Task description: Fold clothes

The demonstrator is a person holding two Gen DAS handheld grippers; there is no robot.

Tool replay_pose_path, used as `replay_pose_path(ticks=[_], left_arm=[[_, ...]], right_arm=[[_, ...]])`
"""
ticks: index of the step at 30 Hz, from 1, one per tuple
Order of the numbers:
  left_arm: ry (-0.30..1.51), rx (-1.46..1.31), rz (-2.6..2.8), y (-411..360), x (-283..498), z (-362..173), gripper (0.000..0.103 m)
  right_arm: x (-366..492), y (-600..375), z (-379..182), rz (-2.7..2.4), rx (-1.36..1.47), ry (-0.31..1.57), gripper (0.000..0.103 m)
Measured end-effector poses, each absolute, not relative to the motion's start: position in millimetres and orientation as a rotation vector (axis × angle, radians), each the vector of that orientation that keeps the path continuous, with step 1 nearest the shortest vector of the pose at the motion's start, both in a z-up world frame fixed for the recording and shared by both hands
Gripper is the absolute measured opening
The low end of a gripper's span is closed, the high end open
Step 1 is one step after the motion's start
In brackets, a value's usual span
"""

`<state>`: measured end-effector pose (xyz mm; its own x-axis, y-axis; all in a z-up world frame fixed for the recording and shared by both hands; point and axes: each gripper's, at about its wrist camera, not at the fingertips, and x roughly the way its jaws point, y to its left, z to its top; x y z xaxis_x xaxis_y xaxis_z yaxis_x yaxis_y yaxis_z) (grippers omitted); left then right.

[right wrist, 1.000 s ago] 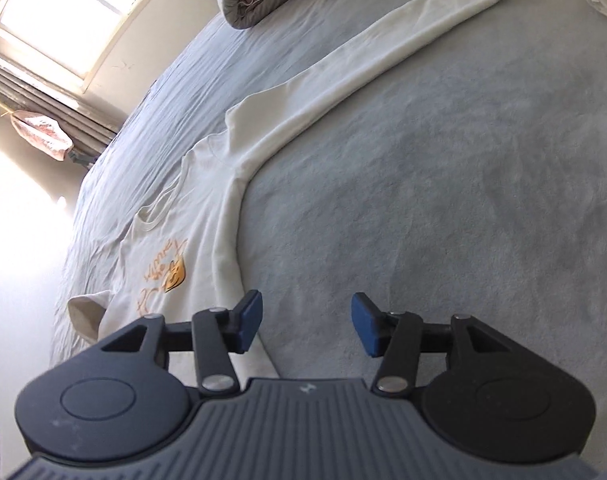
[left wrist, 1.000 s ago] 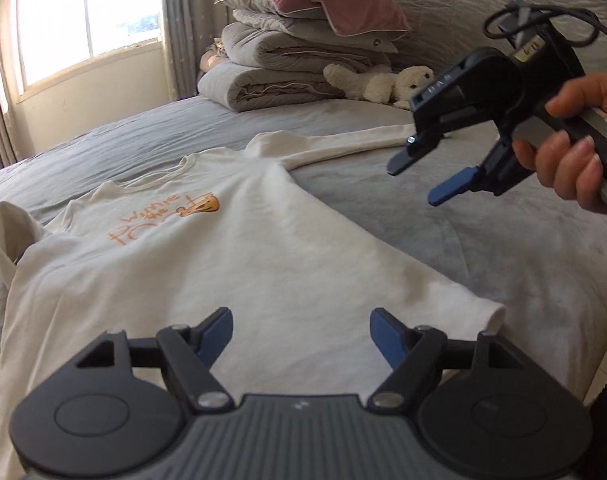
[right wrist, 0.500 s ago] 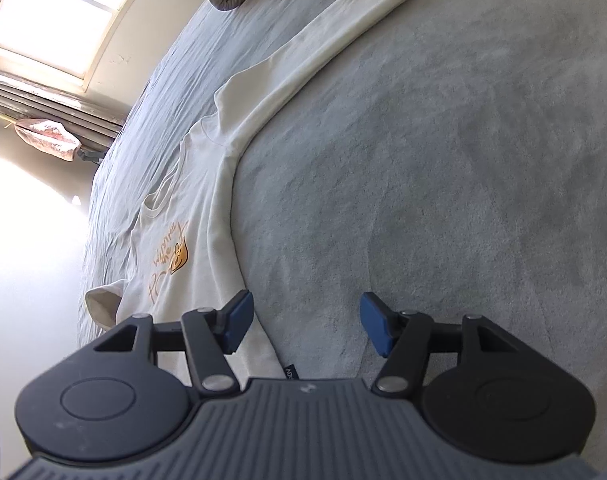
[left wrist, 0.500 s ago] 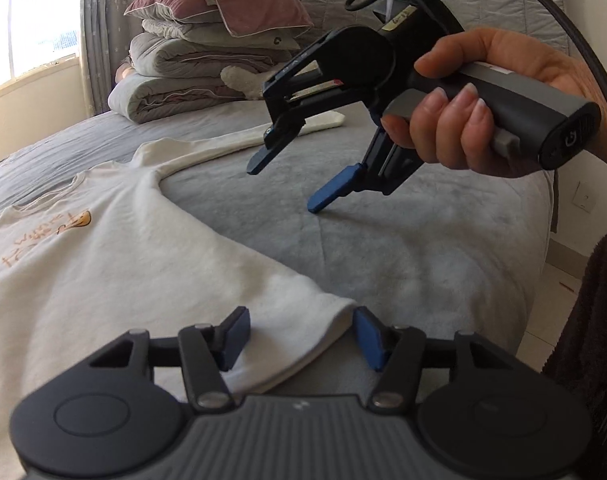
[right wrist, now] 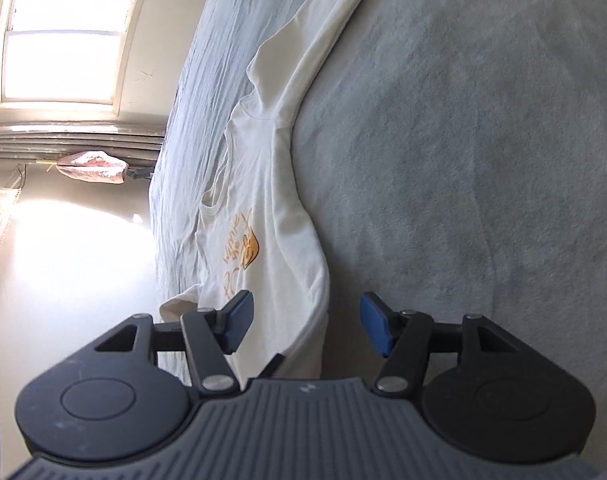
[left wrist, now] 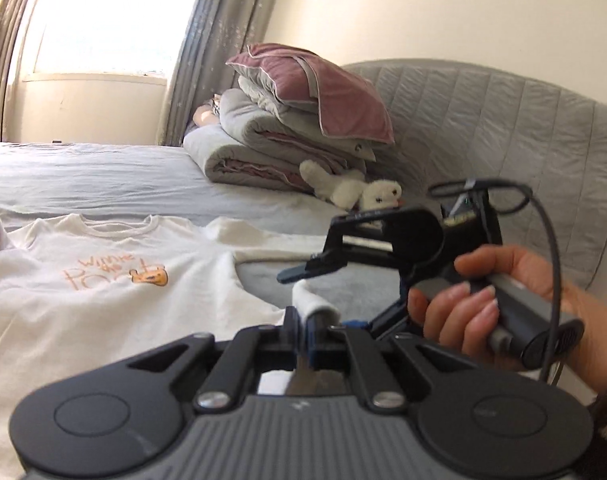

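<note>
The left gripper (left wrist: 308, 330) has just clamped the shirt's (left wrist: 103, 304) near hem corner and lifted it off the bed (left wrist: 103, 176), starting the fold. The right gripper (right wrist: 305, 326) hovers wide, empty, above the shirt's right edge.

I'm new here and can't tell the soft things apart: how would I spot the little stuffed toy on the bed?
Start at the grey quilted headboard. At its foot is a stack of folded bedding with a mauve pillow on top. The stuffed toy lies against that stack's base: the only small, fluffy white thing with a face.
</note>
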<state>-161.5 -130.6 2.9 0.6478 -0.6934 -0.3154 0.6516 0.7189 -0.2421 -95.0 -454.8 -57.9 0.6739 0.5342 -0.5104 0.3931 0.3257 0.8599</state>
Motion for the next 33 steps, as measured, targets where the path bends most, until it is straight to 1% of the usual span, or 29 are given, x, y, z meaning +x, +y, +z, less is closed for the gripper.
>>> replay_pose_path(ticks=[4,10,14,16,18,19,21,22,24,25,26,29,33], left_arm=[[0.446,-0.157,-0.824,-128,-161,9,0.004],[0.516,-0.102,-0.877,-138,-169,-8,0.004],[0.556,-0.088,-0.892,-141,-170,-18,0.004],[0.568,-0.09,-0.897,-141,-169,-21,0.004],[0.583,-0.097,-0.905,-142,-167,-23,0.004],[0.591,-0.098,-0.909,-143,-167,-25,0.004],[0.608,-0.098,-0.917,-144,-165,-28,0.004],[0.615,-0.097,-0.92,-144,-165,-30,0.004],[0.628,-0.09,-0.926,-145,-166,-33,0.004],[0.636,-0.086,-0.93,-146,-166,-34,0.004],[0.645,-0.083,-0.935,-147,-167,-36,0.004],[0.684,-0.065,-0.941,-149,-166,-44,0.004],[0.755,-0.044,-0.951,-153,-163,-59,0.004]], right_arm=[[-83,-448,-68,0.157,1.434,0.864,0.063],[-54,-454,-77,0.233,1.507,0.806,0.063],[-41,-465,-77,0.297,1.556,0.744,0.06],[-37,-468,-78,0.283,1.556,0.73,0.056],[-36,-469,-80,0.24,1.542,0.728,0.044],[-35,-468,-84,0.221,1.545,0.727,0.041],[-36,-471,-89,0.174,1.535,0.726,0.028],[-37,-472,-92,0.151,1.53,0.726,0.025],[-40,-474,-94,0.084,1.501,0.722,0.015],[-41,-474,-95,0.058,1.473,0.719,0.014],[-41,-472,-93,0.043,1.43,0.73,0.009],[-42,-463,-83,-0.013,1.261,0.756,0.006],[-44,-443,-58,-0.08,0.97,0.762,0.007]])
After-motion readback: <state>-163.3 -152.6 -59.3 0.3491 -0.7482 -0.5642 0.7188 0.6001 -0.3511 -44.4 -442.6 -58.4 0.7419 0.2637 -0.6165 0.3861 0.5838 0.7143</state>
